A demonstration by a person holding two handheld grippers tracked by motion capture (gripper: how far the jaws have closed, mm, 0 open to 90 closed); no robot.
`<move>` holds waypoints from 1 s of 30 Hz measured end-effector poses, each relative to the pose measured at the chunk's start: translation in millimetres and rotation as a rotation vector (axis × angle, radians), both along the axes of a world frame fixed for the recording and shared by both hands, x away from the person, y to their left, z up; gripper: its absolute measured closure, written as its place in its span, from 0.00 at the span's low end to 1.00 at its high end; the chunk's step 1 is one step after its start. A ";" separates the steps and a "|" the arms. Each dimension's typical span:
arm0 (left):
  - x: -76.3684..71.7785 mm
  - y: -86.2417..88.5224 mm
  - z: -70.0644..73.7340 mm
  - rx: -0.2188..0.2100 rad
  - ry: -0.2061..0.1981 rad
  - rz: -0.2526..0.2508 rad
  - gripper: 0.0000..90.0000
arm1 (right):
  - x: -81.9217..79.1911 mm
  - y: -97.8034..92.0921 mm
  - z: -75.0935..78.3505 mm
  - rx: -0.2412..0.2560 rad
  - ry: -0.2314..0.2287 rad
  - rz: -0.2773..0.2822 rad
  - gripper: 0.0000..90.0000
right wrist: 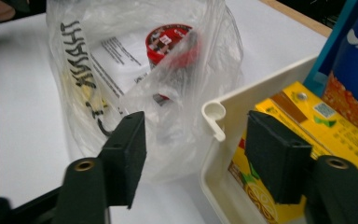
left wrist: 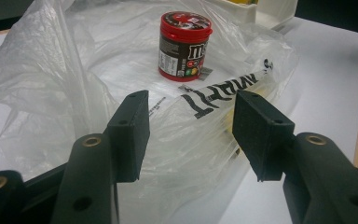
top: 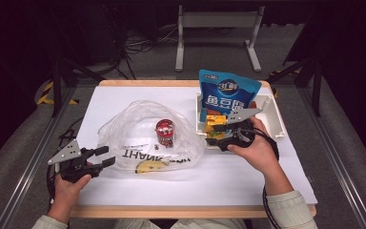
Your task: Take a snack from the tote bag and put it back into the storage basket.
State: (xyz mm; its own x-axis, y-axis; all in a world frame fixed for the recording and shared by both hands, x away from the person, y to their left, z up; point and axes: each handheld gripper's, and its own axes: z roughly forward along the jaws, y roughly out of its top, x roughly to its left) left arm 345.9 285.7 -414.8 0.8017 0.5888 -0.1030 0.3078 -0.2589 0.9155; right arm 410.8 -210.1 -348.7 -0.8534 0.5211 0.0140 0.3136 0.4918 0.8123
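A clear plastic bag [top: 138,129] with black lettering lies mid-table. Inside it a red candy jar [top: 165,132] stands upright, and a banana [top: 151,166] lies at its near edge. My left gripper [top: 107,156] is open at the bag's left edge; in the left gripper view its jaws [left wrist: 191,126] frame the bag [left wrist: 74,70], with the jar [left wrist: 184,44] beyond. My right gripper [top: 218,135] is open at the front-left corner of a white bin [top: 276,119]. Its jaws [right wrist: 198,144] straddle the bin wall [right wrist: 214,116], one over a yellow carton [right wrist: 307,121].
A blue snack pouch [top: 226,93] stands upright in the bin behind the yellow carton [top: 214,121]. The white tabletop [top: 248,176] has a wooden rim. Beyond the far edge are a metal stand [top: 217,21] and cables on the floor.
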 end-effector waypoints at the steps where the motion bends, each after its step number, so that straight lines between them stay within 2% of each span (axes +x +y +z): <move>1: 0.0 0.0 0.1 -0.001 0.000 0.000 0.52 | 0.1 1.9 0.7 0.004 -0.002 0.000 0.39; 4: 0.3 -0.4 0.3 0.013 -0.001 -0.001 0.52 | -0.1 6.4 2.9 0.015 -0.008 0.005 0.35; 10: 0.1 -0.3 0.7 0.010 -0.004 -0.001 0.52 | 0.4 21.8 9.5 0.014 -0.022 0.031 0.32; 11: -0.2 -0.2 0.5 0.002 -0.002 0.002 0.52 | 0.8 30.3 12.5 0.018 -0.028 0.045 0.30; 21: 0.0 0.6 0.5 0.006 -0.005 0.001 0.52 | 4.3 59.2 17.3 0.016 -0.038 0.091 0.28; 30: -0.1 0.2 0.4 0.003 -0.002 0.000 0.52 | 12.1 79.2 20.8 0.018 -0.046 0.108 0.25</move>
